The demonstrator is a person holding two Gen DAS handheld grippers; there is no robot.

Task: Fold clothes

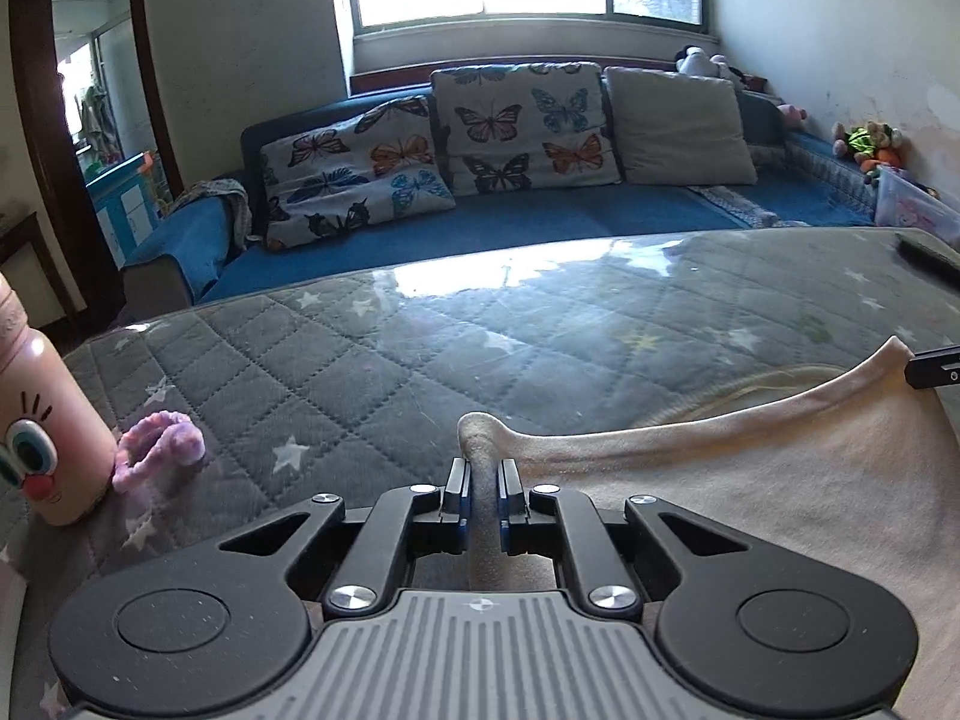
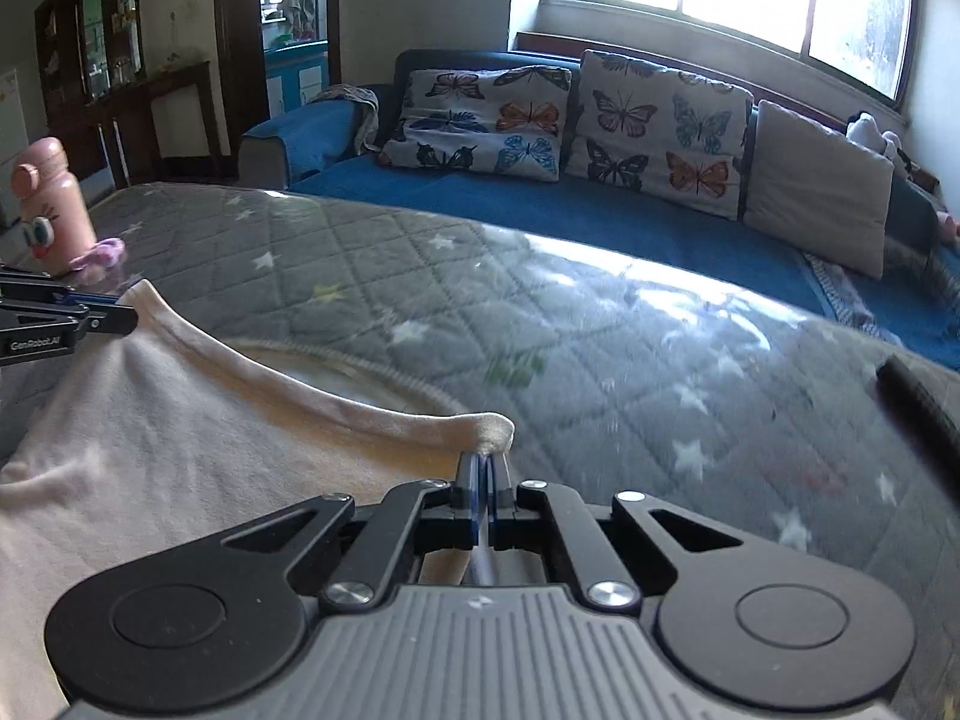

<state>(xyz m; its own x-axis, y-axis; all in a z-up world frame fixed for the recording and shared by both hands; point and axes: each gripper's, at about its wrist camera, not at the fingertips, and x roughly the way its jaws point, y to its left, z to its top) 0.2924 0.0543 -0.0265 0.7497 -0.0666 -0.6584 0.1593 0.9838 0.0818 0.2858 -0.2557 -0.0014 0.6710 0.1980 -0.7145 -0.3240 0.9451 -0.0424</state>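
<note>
A cream garment is held up over the grey star-quilted table, its top edge sagging between the two grippers. My left gripper is shut on the garment's left corner, and cloth bulges above its fingertips. In the right wrist view my right gripper is shut on the other corner of the cream garment. Each gripper shows in the other's view, the right gripper at the right edge and the left gripper at the left edge. Under the sagging edge another layer of the garment lies flat on the table.
A pink bottle with a cartoon face stands at the table's left edge, with a purple fuzzy loop beside it. A dark flat object lies at the table's right. Behind the table runs a blue sofa with butterfly cushions.
</note>
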